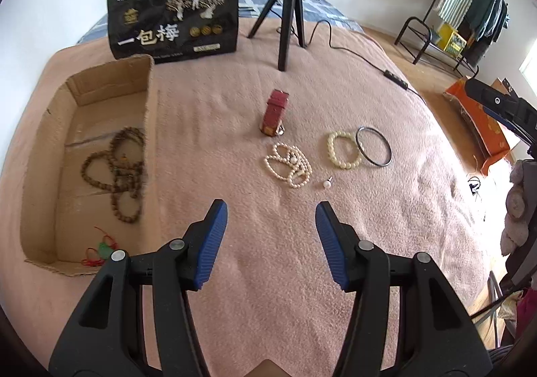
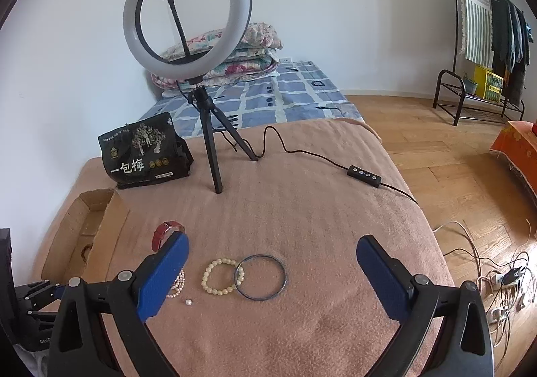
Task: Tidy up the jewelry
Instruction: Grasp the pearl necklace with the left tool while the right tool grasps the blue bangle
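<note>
Both grippers are hovering spread and empty over the blanket (image 1: 235,108), with jewelry lying ahead of them.

The left gripper (image 1: 271,209) is standing half spread, touching nothing, near the pearl necklace (image 1: 288,164) and a loose pearl (image 1: 326,183). The right gripper (image 2: 272,249) is gaping wide above the bead bracelet (image 2: 221,276) and the bangle (image 2: 261,277), which are overlapping. The red strap (image 1: 274,112) is lying farther off. At left, the box (image 1: 40,175) is holding brown beads (image 1: 117,172) and a red-corded charm (image 1: 102,249).
</note>
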